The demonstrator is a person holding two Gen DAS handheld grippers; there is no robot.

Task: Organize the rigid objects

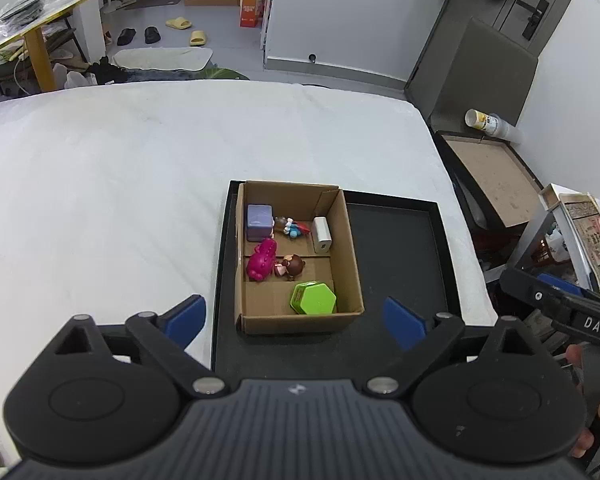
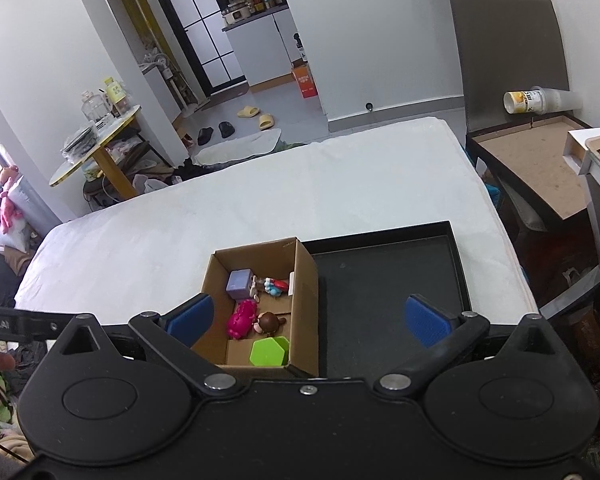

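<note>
You are looking down on a black tray (image 1: 396,240) lying on the white bed (image 1: 140,184); its right half is bare. A cardboard box (image 1: 346,248) is sitting in the tray's left half, holding a green hexagonal box (image 1: 314,298), a magenta toy (image 1: 262,260), a purple cube (image 1: 259,222), a white block (image 1: 322,234), a brown-haired figurine (image 1: 292,266) and a small figurine (image 1: 292,228) too small to identify. Your left gripper (image 1: 296,320) and right gripper (image 2: 308,318) are both hovering with jaws spread wide, gripping nothing.
</note>
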